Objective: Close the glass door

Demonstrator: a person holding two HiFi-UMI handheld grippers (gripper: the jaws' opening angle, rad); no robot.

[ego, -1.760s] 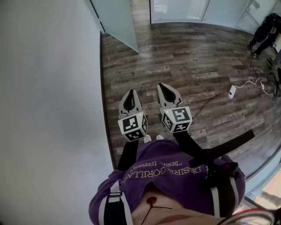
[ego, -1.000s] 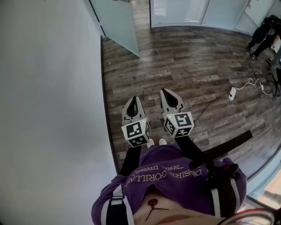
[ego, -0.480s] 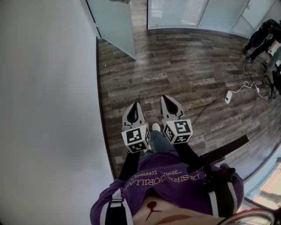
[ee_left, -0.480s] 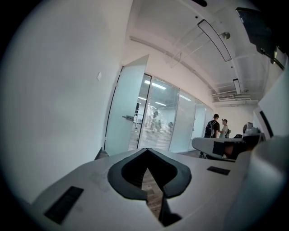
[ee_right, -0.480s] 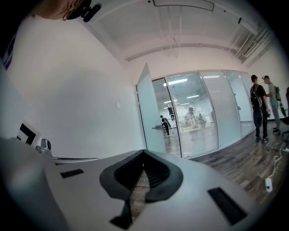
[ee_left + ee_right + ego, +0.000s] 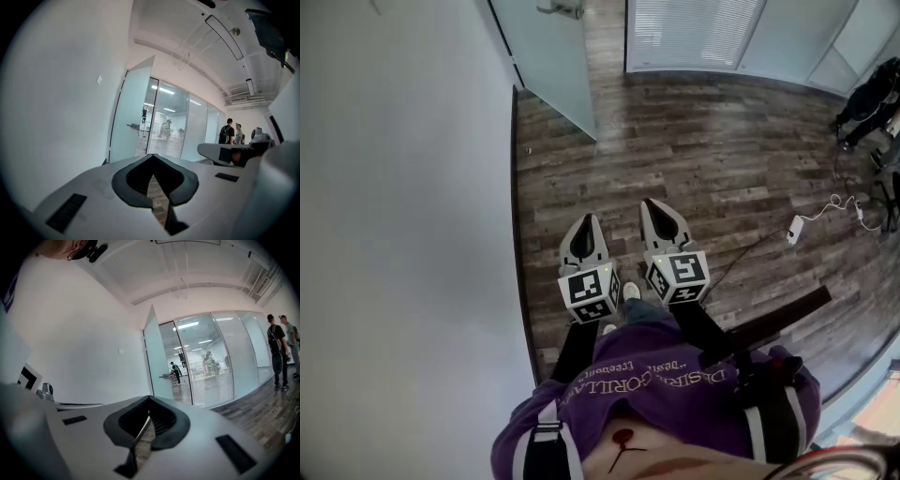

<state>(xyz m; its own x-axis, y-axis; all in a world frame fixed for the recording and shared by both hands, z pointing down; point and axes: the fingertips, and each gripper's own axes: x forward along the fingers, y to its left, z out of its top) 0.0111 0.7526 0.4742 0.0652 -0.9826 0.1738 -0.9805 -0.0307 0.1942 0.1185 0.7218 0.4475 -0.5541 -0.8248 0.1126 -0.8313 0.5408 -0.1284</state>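
The wall [image 6: 403,234] is filling the left of the head view, and the door [image 6: 548,56] is standing ajar at the upper left, swung out over the floor [image 6: 694,141], well apart from the person. The left gripper [image 6: 585,223] and right gripper [image 6: 654,204] are pointing toward it, fingers pressed together, holding nothing. I'd be walking along the wall and pushing the panel near its handle [image 6: 565,8]; no grip looks needed. Nothing seems to be blocking the way: people [image 6: 867,94] are standing at the upper right, and a cable [image 6: 834,178] is lying at the right.
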